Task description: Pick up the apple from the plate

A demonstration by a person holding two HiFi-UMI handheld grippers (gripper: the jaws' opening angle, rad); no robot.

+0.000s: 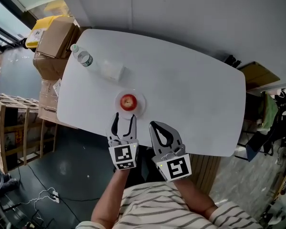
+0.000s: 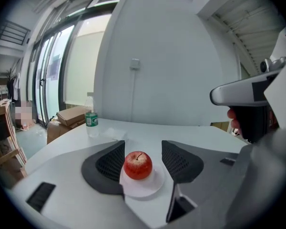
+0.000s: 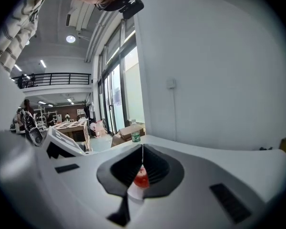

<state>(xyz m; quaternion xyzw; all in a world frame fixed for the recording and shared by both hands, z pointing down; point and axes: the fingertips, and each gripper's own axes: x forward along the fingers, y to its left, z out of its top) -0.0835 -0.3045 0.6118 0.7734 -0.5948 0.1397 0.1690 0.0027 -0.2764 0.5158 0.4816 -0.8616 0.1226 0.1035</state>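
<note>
- 1 apple (image 1: 128, 101) sits on the white plate (image 1: 139, 107);
- left gripper (image 1: 124, 116): jaws apart, just short of plate, holding nothing;
- right gripper (image 1: 152, 124): jaws together, empty;
- bottle (image 1: 82, 56): contents unclear.

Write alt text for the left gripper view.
A red apple on a white plate sits on a white table, framed by the open left gripper, which does not touch it. A bottle and cardboard boxes stand behind at left.

Right gripper (image 3: 142, 149) hides — seemingly — half the apple (image 3: 141, 179).
</note>
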